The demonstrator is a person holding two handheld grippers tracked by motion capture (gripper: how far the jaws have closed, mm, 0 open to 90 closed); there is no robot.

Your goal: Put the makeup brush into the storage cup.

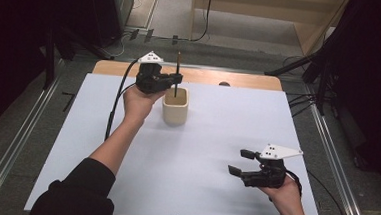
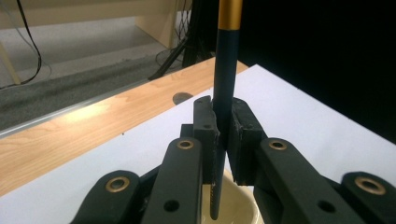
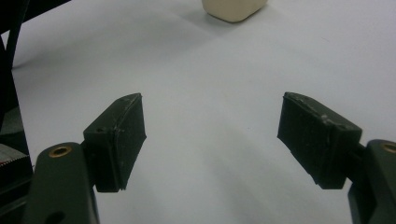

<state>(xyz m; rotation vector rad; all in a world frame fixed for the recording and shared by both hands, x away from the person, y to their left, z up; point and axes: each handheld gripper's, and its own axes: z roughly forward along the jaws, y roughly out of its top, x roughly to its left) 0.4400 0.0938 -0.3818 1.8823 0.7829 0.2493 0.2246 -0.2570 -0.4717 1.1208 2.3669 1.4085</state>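
While pinched upright between the left gripper jaws, pen tip already inside the cream cup on the white counter: placing step. Next, probably: lower, then release (right gripper idle, jaws spread).

Upright dark pen over cream cup

Looks like a lab or recording studio, not a home. Wooden counter is covered with a plain white sheet, flanked by metal rails on a grey carpeted floor. Black tripod legs and loose cables stand around it, dark curtains on both sides, light plywood furniture at the back.
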